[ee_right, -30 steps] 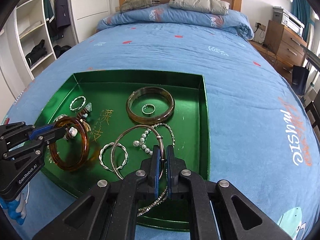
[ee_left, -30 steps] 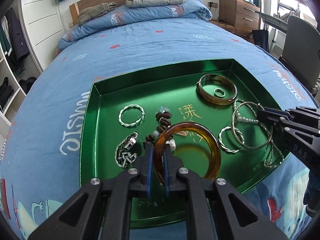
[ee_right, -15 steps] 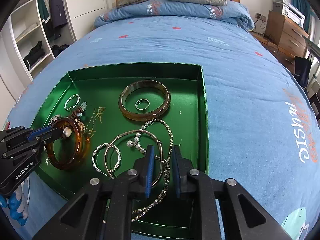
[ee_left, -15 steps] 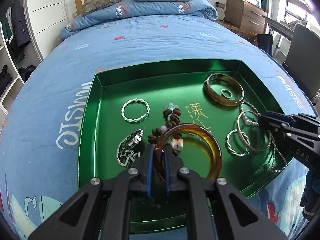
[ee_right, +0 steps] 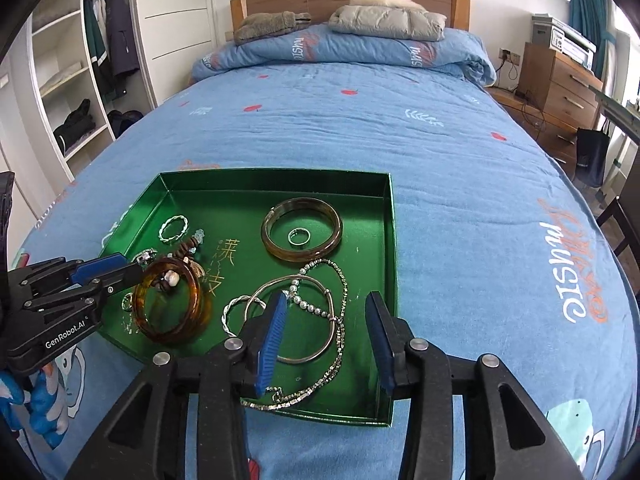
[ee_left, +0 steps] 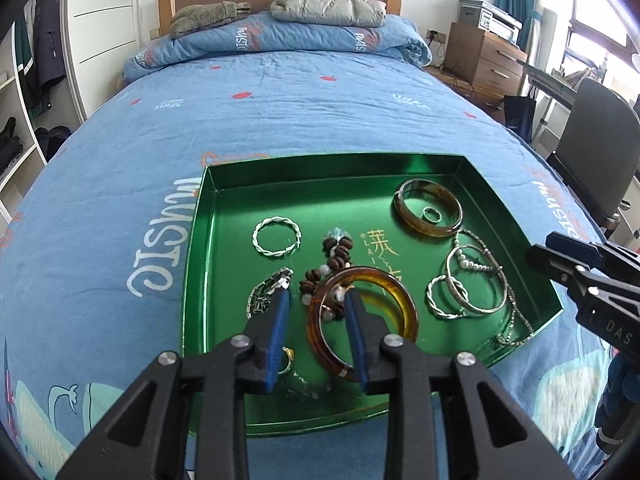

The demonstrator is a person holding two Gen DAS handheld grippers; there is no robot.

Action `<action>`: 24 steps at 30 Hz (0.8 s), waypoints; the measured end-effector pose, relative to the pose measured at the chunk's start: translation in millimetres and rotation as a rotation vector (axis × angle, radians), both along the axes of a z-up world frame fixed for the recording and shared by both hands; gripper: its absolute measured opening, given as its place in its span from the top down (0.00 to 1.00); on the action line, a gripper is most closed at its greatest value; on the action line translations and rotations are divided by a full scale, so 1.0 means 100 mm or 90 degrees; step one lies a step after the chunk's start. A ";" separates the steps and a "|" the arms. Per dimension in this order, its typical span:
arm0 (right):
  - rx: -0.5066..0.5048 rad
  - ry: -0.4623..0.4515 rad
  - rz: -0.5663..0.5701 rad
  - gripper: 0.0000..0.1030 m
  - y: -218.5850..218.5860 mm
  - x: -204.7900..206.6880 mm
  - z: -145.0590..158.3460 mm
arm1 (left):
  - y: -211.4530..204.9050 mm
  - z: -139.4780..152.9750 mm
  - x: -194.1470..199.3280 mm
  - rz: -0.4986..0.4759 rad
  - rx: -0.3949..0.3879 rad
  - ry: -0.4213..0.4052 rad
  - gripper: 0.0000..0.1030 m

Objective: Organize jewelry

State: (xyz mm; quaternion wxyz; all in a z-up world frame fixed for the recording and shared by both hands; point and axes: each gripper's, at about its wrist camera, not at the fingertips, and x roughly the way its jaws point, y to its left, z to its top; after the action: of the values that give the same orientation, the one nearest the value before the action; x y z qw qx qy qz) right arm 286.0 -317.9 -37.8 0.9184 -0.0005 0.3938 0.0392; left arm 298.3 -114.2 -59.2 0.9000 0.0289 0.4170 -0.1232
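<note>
A green tray sat on the blue bedspread. The left gripper hung over the tray's near edge, jaws spread, holding nothing; the amber bangle lay flat in the tray under its right finger. The right gripper had its jaws wide apart above the silver bangle and chain at the tray's near right corner.

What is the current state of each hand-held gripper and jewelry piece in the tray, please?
Left hand-held gripper: open, holding nothing.
Right hand-held gripper: open, holding nothing.
Amber bangle: lying in green tray, over brown bead bracelet.
Large silver bangle: lying flat, overlapping chain necklace.
</note>
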 end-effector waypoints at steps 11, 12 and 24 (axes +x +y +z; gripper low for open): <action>0.010 -0.031 -0.010 0.54 0.06 -0.38 0.22 | 0.16 0.27 -0.30 0.011 -0.028 -0.033 0.66; 0.010 -0.033 -0.011 0.54 0.06 -0.42 0.24 | 0.18 0.29 -0.33 0.013 -0.030 -0.036 0.66; 0.019 -0.041 -0.022 0.47 0.08 -0.87 0.29 | 0.30 0.46 -0.82 0.043 0.010 -0.101 0.66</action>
State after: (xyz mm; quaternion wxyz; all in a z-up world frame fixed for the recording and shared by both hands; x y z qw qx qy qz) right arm 198.9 -310.2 -8.8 0.9310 0.0187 0.3633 0.0292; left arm 216.7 -83.9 -12.7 0.9335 0.0318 0.3464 -0.0867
